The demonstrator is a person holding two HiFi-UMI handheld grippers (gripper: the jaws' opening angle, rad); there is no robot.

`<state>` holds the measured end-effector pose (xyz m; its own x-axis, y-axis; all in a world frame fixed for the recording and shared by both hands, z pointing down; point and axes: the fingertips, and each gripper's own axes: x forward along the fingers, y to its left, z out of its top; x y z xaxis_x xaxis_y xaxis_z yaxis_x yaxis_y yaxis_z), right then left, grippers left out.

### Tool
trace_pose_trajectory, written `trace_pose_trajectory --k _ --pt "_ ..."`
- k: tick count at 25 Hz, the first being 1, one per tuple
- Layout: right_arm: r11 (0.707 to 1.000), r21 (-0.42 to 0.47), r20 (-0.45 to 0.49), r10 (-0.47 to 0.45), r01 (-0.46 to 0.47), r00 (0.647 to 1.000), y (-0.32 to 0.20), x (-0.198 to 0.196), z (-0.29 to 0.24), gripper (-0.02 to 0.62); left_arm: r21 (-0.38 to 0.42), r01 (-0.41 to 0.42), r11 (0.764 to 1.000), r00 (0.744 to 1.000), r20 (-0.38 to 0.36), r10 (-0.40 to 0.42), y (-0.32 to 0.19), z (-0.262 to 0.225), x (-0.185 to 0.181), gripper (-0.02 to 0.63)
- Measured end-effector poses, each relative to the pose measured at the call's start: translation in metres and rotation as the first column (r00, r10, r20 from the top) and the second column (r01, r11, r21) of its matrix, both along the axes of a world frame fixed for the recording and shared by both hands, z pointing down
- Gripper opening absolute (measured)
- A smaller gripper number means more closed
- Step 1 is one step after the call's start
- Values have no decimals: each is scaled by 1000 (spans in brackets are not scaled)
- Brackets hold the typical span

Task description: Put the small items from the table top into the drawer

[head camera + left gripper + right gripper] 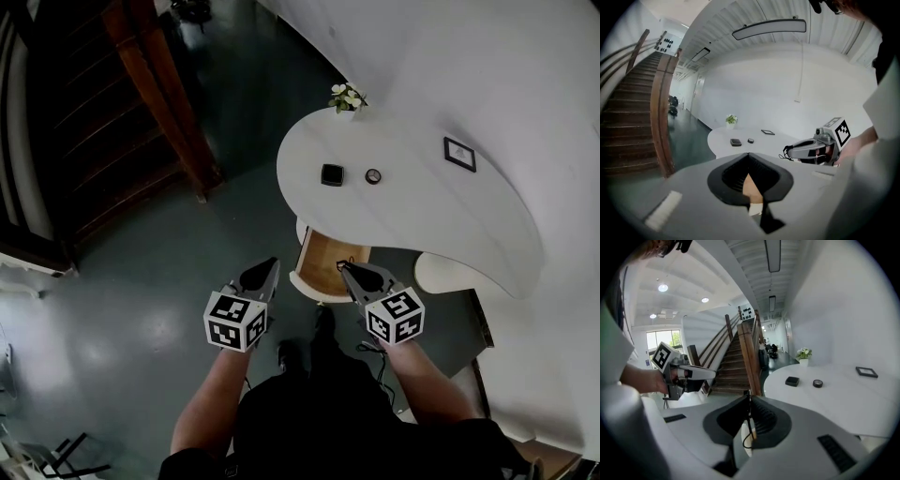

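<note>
Two small items lie on the white curved table (422, 216): a black square box (332, 174) (736, 142) (791, 381) and, just right of it, a small round dark item (373, 175) (750, 140) (817, 383). Under the table's near edge a drawer (326, 264) stands pulled out, its wooden inside bare. My left gripper (269, 266) (748, 155) and right gripper (346, 269) (749, 394) hover side by side in front of the drawer, short of the table. Both are shut with nothing held.
A black picture frame (459, 154) lies further right on the table. A small flower pot (347, 97) stands at its far edge. A wooden staircase (141, 112) rises at the left over the dark green floor (141, 300). The white wall curves behind the table.
</note>
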<state>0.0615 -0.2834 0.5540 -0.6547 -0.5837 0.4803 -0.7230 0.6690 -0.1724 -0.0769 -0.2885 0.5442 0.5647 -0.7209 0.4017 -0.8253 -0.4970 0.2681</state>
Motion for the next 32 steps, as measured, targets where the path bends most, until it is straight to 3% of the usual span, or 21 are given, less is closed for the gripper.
trace_pose_trajectory --k 11,17,32 --pt "985 -128 -107 -132 118 985 -30 1 87 29 -116 -3 993 999 32 7 -26 67 20 11" --pt "964 -178 -189 -230 197 955 -33 1 133 29 -156 -6 988 1000 30 11 -27 102 27 11" --pt "928 -258 -287 -339 268 896 -49 -13 218 29 -218 5 976 999 34 2 -33 159 28 11"
